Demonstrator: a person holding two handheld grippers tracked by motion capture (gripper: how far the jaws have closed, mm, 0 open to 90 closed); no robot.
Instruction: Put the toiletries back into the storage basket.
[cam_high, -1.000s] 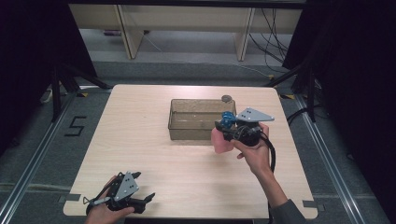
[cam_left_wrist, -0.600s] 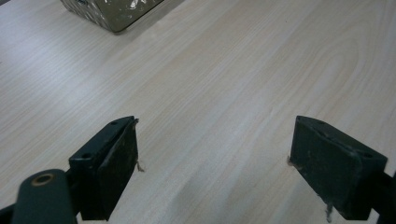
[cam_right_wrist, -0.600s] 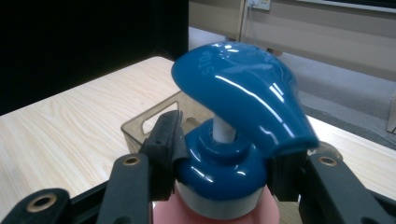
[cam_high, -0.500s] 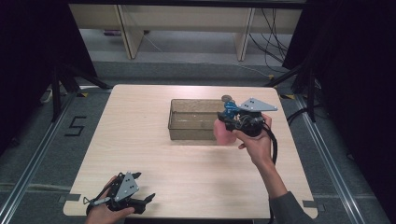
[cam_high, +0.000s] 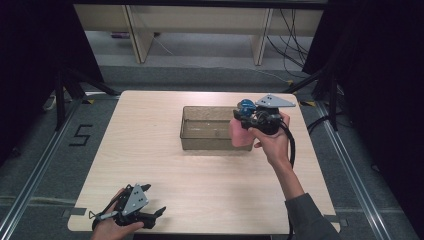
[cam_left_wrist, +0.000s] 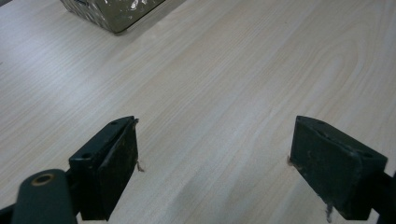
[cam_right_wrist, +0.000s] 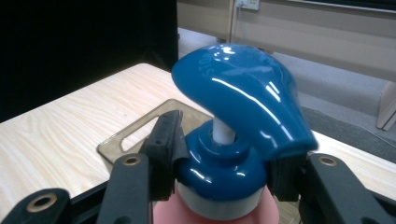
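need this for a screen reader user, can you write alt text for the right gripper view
The right gripper is shut on the blue collar of a pink pump bottle, whose glossy blue pump head rises between the black fingers. Behind it lies a clear brown bin on a light wooden table.

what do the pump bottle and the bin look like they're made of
Pump bottle: blue pump head looks like glossy moulded plastic, with sharp highlights; the pink body below seems matte plastic, though little of it shows. Bin: tinted see-through plastic, probably rigid, since the table shows through its walls.
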